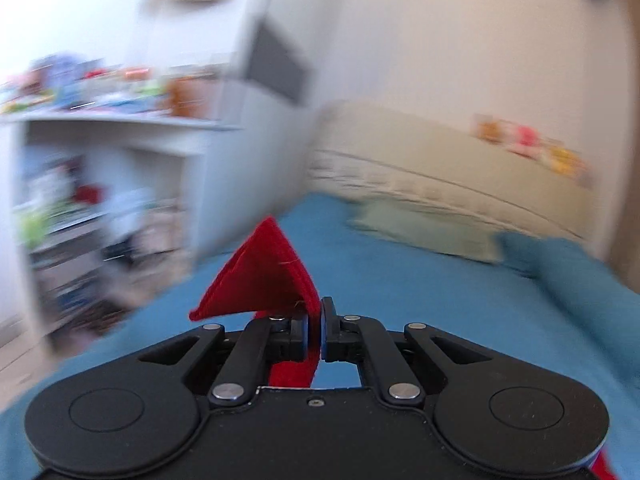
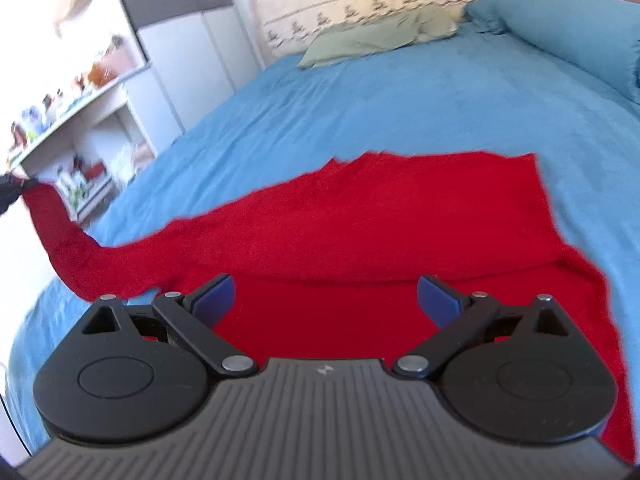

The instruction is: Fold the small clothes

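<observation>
A red garment (image 2: 360,216) lies spread on the blue bed (image 2: 400,96). My left gripper (image 1: 315,320) is shut on one end of it; a red corner (image 1: 260,276) sticks up past the fingers, lifted off the bed. In the right wrist view this end stretches up to the left, held by the left gripper (image 2: 12,188) at the frame's edge. My right gripper (image 2: 325,300) is open, its blue pads (image 2: 214,298) spread wide just above the near part of the garment, holding nothing.
A green pillow (image 2: 368,40) and a cream headboard (image 2: 360,0) are at the bed's far end. A blue rolled duvet (image 2: 568,28) lies at the far right. White shelves (image 2: 80,128) with small items stand left of the bed, beside a white wardrobe (image 2: 188,52).
</observation>
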### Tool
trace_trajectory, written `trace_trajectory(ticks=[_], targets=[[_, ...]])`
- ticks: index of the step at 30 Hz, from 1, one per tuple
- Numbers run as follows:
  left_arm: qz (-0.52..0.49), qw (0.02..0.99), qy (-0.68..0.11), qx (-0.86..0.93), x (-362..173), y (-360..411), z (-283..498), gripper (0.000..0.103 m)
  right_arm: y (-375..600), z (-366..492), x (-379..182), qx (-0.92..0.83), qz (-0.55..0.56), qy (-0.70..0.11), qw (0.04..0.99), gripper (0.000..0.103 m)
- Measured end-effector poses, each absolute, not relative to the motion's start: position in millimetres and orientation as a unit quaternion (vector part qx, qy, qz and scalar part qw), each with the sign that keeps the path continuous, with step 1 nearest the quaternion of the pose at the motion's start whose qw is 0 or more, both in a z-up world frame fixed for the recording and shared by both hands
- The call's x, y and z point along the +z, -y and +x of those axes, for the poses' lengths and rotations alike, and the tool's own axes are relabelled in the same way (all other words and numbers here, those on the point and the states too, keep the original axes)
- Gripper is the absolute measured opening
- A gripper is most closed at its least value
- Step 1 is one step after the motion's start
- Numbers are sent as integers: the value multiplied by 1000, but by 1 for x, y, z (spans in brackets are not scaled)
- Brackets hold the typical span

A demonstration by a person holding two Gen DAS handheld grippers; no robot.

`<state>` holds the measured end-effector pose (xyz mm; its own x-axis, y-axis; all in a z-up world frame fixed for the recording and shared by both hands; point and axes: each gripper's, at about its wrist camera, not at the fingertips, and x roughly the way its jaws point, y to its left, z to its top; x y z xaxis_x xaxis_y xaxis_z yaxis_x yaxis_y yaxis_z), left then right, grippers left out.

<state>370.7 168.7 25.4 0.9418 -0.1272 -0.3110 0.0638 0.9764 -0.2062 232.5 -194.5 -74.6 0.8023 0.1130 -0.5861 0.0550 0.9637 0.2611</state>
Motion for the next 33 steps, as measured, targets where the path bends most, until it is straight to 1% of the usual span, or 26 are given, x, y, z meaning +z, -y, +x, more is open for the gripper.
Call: trace_trajectory(ticks=[3, 5, 7, 10, 12, 14, 16, 20, 21, 22, 23, 24, 26, 28, 30, 33], targets=[[-64, 975, -170, -128, 30, -74, 388, 5, 222, 221, -62, 2, 139, -295, 945, 103], [-42, 965, -192, -175, 17, -11, 396, 5, 242, 213, -56, -10, 140, -285, 948, 103], [-18, 951, -226, -210, -11, 47, 400, 5, 261, 206, -52, -24, 142, -278, 950, 103], [18, 923, -304, -237, -75, 116, 399, 5, 290, 196, -54, -45, 151, -276, 948, 103], [46, 906, -343, -246, -114, 146, 394, 5, 306, 190, -60, -55, 168, -280, 944, 103], [77, 897, -358, -249, -139, 166, 383, 5, 322, 185, -66, -61, 187, -283, 939, 103], [98, 895, -361, -244, -151, 174, 376, 5, 332, 181, -71, -65, 198, -283, 936, 103], [110, 896, -352, -248, -152, 179, 370, 8, 346, 178, -81, -60, 214, -284, 933, 103], [110, 895, -351, -252, -151, 178, 370, 19, 346, 179, -83, -57, 216, -284, 932, 103], [110, 893, -351, -259, -149, 176, 372, 43, 347, 180, -84, -55, 217, -284, 932, 103], [111, 892, -350, -266, -146, 178, 369, 57, 347, 183, -86, -53, 218, -285, 932, 103], [112, 893, -344, -269, -142, 178, 362, 77, 346, 184, -86, -52, 218, -285, 932, 103], [112, 901, -322, -266, -129, 166, 352, 83, 343, 187, -85, -49, 218, -284, 932, 103], [102, 911, -309, -252, -116, 144, 347, 102, 340, 191, -82, -47, 215, -278, 935, 103], [96, 927, -297, -210, -106, 117, 350, 103, 335, 201, -80, -40, 211, -279, 936, 103], [86, 935, -298, -173, -99, 79, 361, 103, 316, 229, -87, -24, 202, -312, 928, 103]])
